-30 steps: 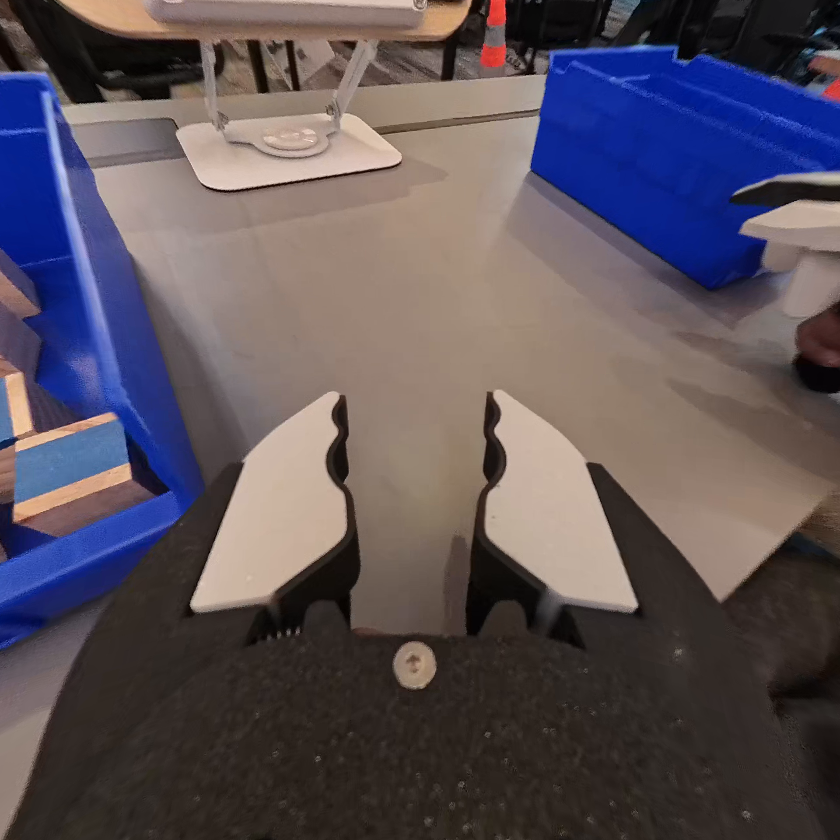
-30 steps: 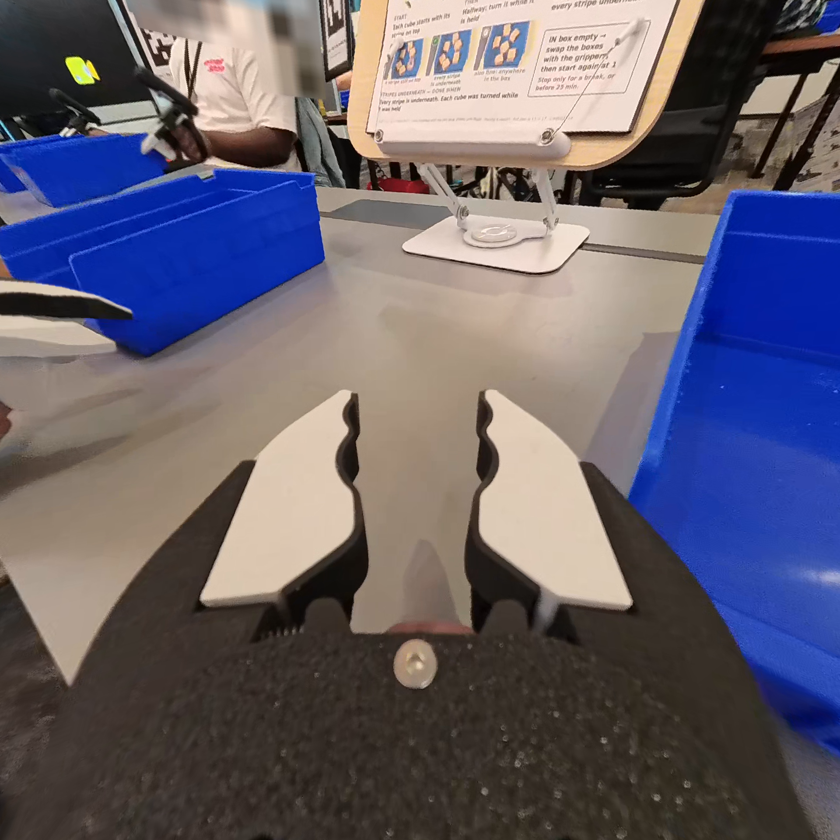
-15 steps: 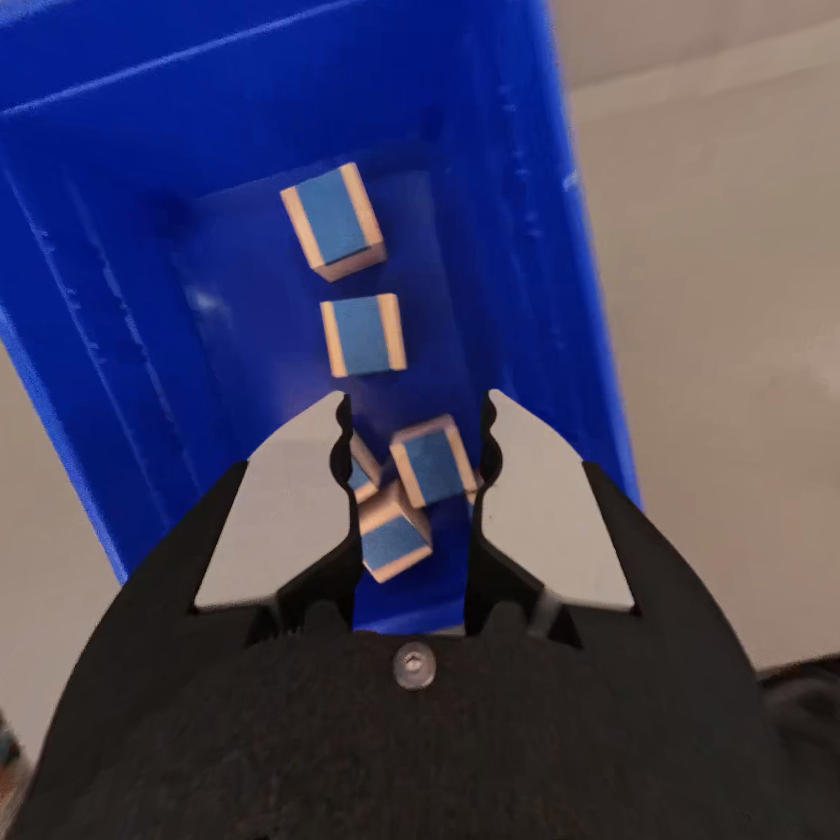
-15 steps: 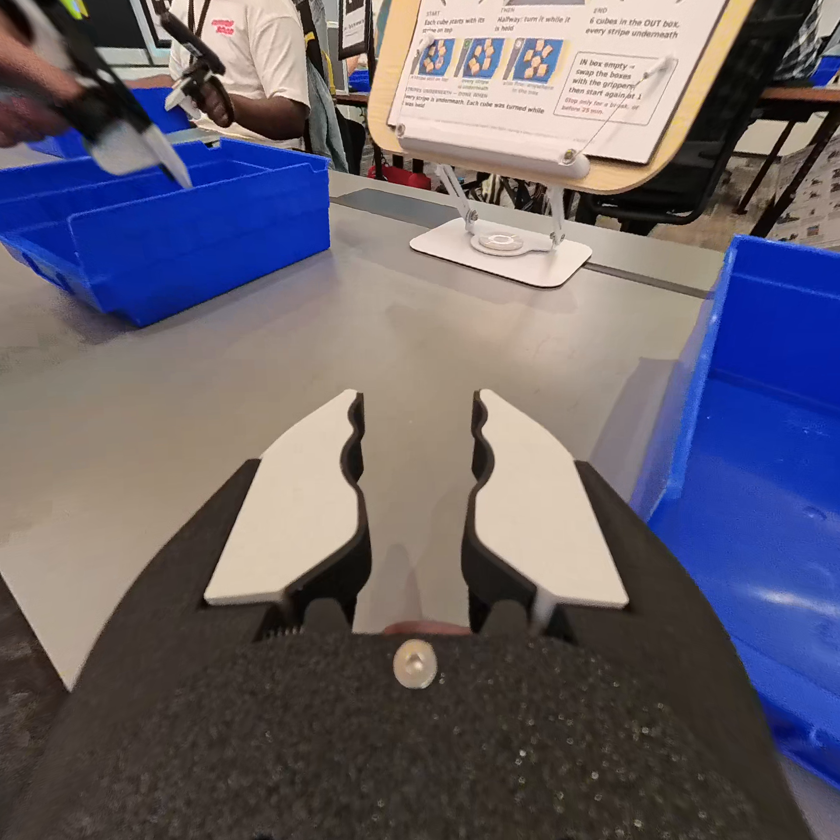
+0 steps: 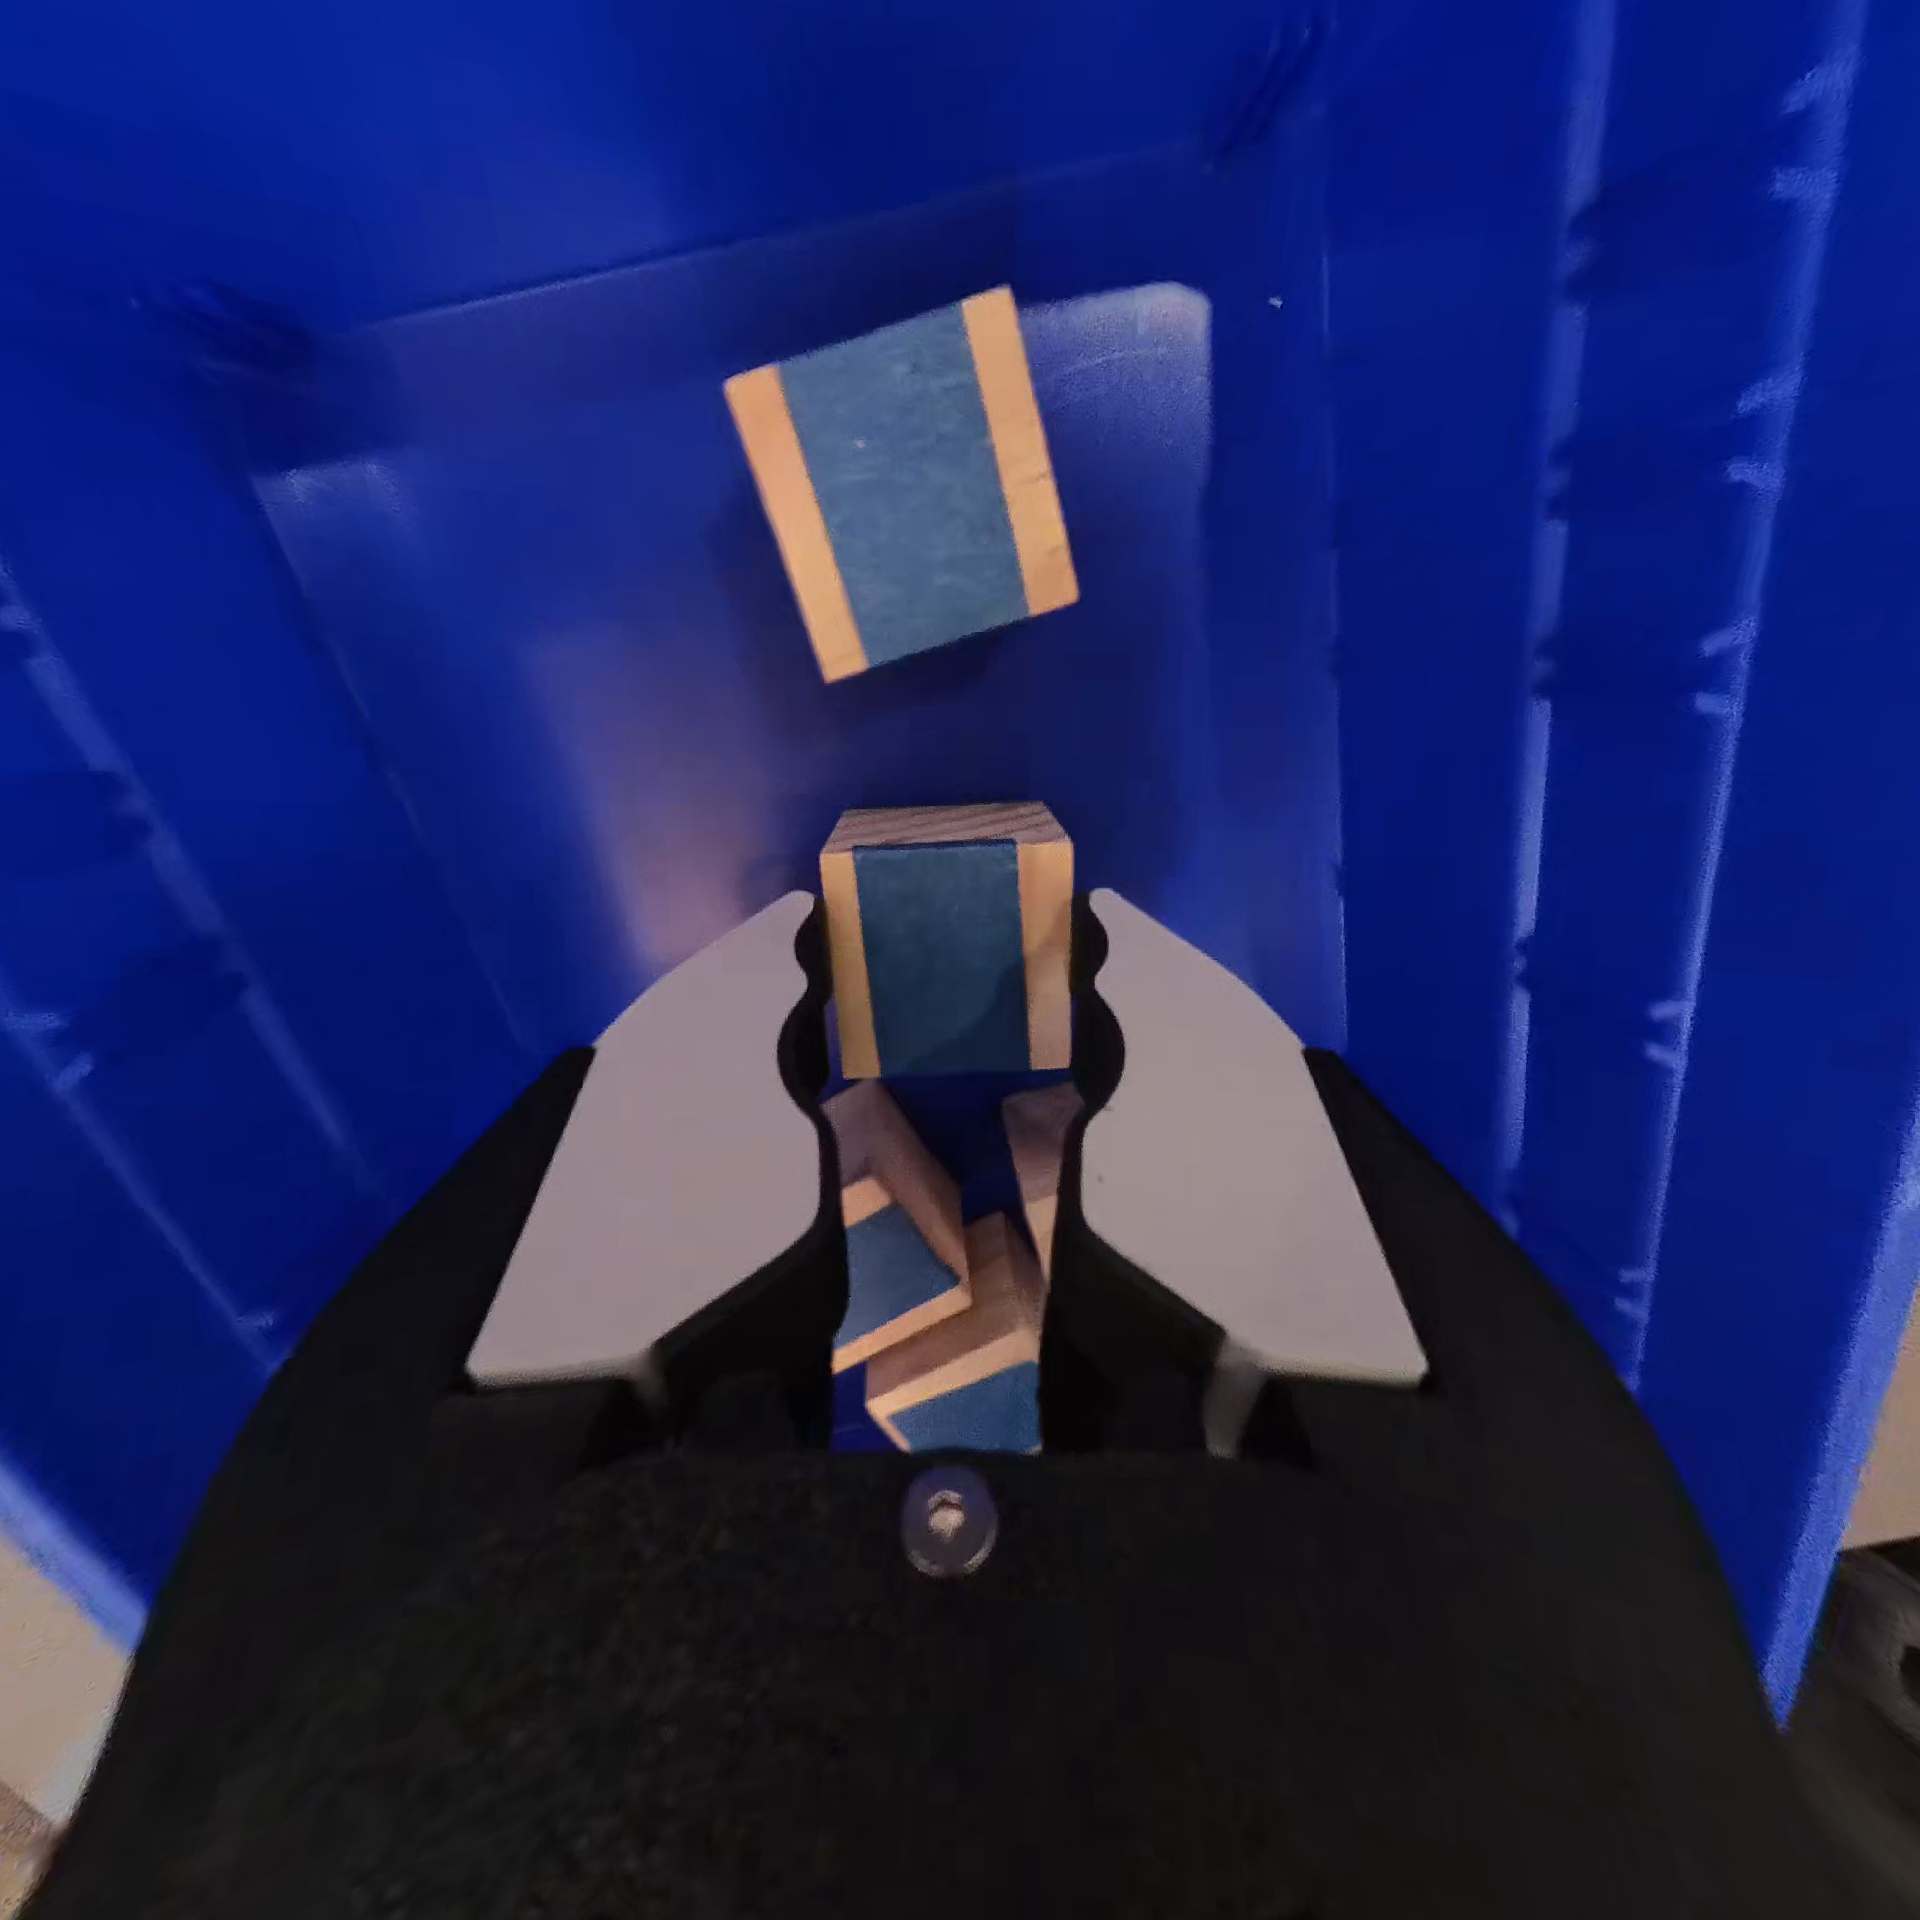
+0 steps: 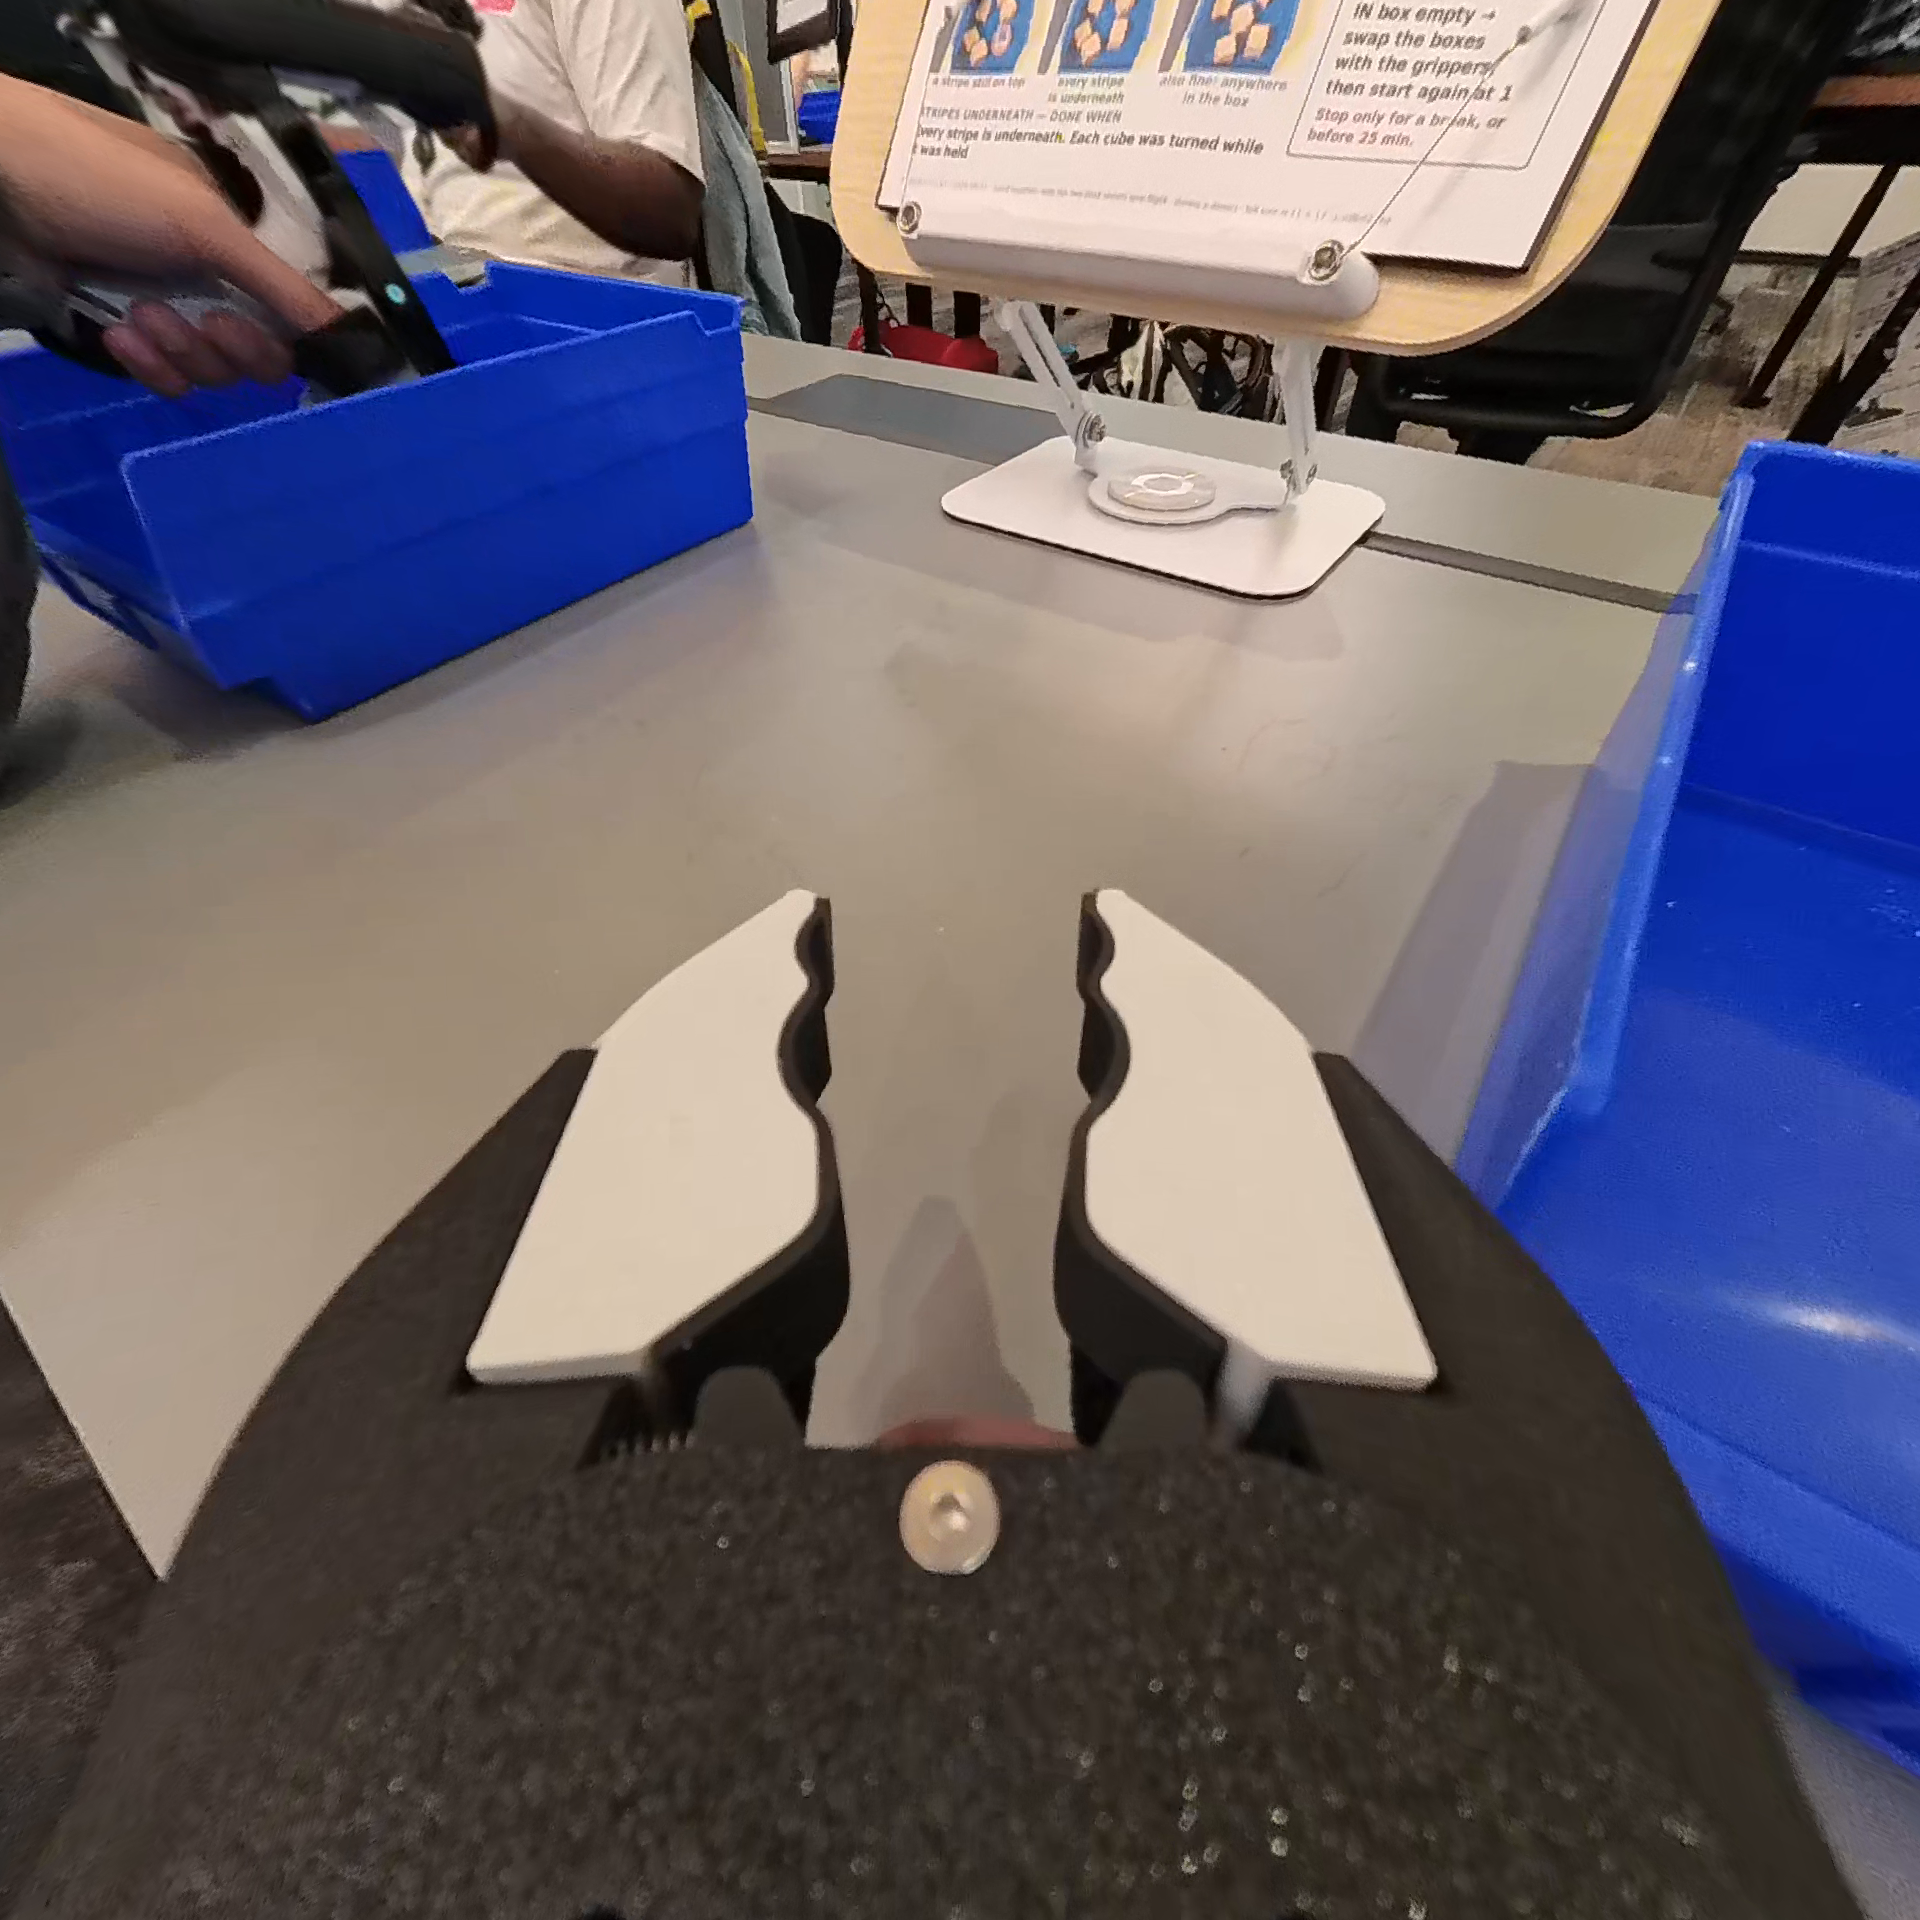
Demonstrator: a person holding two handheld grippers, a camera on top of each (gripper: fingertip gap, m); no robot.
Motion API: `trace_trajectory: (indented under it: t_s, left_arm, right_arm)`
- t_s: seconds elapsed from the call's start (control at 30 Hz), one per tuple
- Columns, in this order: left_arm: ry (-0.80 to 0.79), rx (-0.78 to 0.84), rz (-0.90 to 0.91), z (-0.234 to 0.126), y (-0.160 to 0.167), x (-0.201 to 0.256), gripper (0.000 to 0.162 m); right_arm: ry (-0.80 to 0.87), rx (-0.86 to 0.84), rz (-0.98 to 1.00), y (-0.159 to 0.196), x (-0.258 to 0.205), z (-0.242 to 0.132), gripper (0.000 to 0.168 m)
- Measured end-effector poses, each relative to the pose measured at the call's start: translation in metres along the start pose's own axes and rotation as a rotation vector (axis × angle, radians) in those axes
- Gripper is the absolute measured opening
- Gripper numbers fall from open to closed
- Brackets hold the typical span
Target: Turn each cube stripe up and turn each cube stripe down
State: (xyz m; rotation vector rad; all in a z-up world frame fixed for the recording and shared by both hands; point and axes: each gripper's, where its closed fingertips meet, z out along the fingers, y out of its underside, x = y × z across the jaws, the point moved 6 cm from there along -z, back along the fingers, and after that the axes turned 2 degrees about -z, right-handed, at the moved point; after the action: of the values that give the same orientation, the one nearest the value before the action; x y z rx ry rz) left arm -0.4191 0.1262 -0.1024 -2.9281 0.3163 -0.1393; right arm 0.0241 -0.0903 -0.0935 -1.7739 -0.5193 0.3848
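Observation:
My left gripper (image 5: 948,914) points down into a blue bin (image 5: 416,520). Its fingers press on the two plain sides of a wooden cube (image 5: 945,956), whose blue stripe faces the camera. A second cube (image 5: 902,483) lies farther in, stripe up. More cubes (image 5: 894,1278) lie piled under the fingers, partly hidden. My right gripper (image 6: 954,914) is open and empty over the grey table (image 6: 623,883). In the right wrist view the left gripper (image 6: 353,260) reaches into the left bin (image 6: 436,540).
A second blue bin (image 6: 1766,935) stands right of my right gripper, its visible part empty. A white stand (image 6: 1164,509) holding an instruction board sits at the table's back. A person sits behind the left bin. The table's near edge is at lower left.
My left gripper swung from the table over the left bin, went down into it and closed its fingers on a cube. My right gripper stayed open and shifted only a little.

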Motion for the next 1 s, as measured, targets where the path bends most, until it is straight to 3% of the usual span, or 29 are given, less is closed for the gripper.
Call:
trace_trajectory:
  t_s: [0.17,0.33,0.43,0.57,0.63,0.8,1.0]
  left_arm:
    - [0.157,0.178,-0.019,-0.049,0.017,-0.006,0.043]
    - [0.598,0.446,-0.023,-0.099,0.042,0.031,0.043]
    - [0.906,0.535,-0.007,-0.112,0.056,0.074,0.043]
    - [1.179,0.577,0.042,-0.116,0.067,0.14,0.043]
    - [1.294,0.588,0.032,-0.115,0.069,0.172,0.043]
    - [1.434,0.533,0.035,-0.097,0.067,0.235,0.043]
    - [1.432,0.501,0.048,-0.075,0.064,0.266,0.043]
  right_arm:
    - [0.001,-0.007,0.01,0.002,0.002,0.002,0.045]
    - [-0.046,-0.001,0.037,-0.008,-0.001,0.008,0.045]
    - [-0.196,-0.038,0.136,-0.022,-0.011,0.022,0.047]
    - [-0.47,-0.163,0.398,-0.046,-0.03,0.048,0.044]
    - [-0.608,-0.224,0.534,-0.06,-0.041,0.061,0.051]
    - [-0.888,-0.092,0.817,-0.094,-0.053,0.079,0.074]
    - [-0.915,-0.029,0.905,-0.085,-0.047,0.086,0.068]
